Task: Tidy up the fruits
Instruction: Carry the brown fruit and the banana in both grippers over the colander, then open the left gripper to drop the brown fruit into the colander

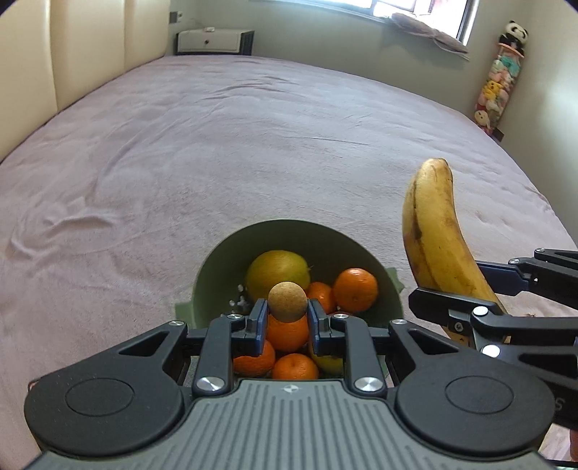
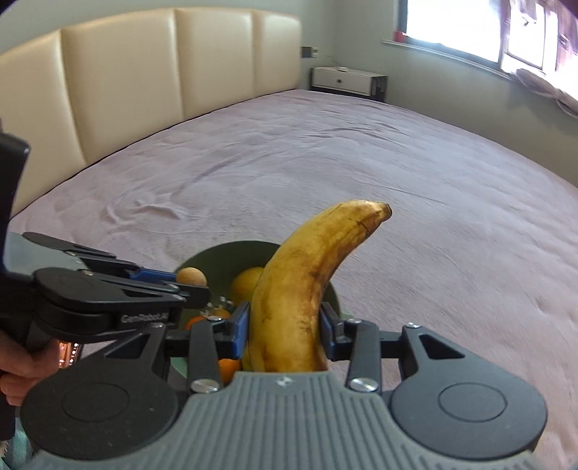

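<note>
A green bowl (image 1: 220,264) sits on the bed and holds several oranges (image 1: 356,289) and a large yellow-green citrus (image 1: 278,273). Just above the bowl, my left gripper (image 1: 287,312) is shut on a small round brown fruit (image 1: 287,300). To its right, my right gripper (image 1: 455,287) is shut on a spotted yellow banana (image 1: 433,224) that points upward. In the right wrist view the banana (image 2: 289,296) stands between the blue pads of the right gripper (image 2: 285,327). It hides part of the bowl (image 2: 216,255). The left gripper (image 2: 191,285) with the brown fruit (image 2: 191,276) is at the left.
A mauve bedsheet (image 1: 216,144) spreads out all around the bowl. A cream padded headboard (image 2: 144,72) and a white nightstand (image 2: 346,81) stand at the far side. A window (image 2: 469,29) and a hanging column of plush toys (image 1: 498,83) are on the right. A hand (image 2: 18,376) grips the left tool.
</note>
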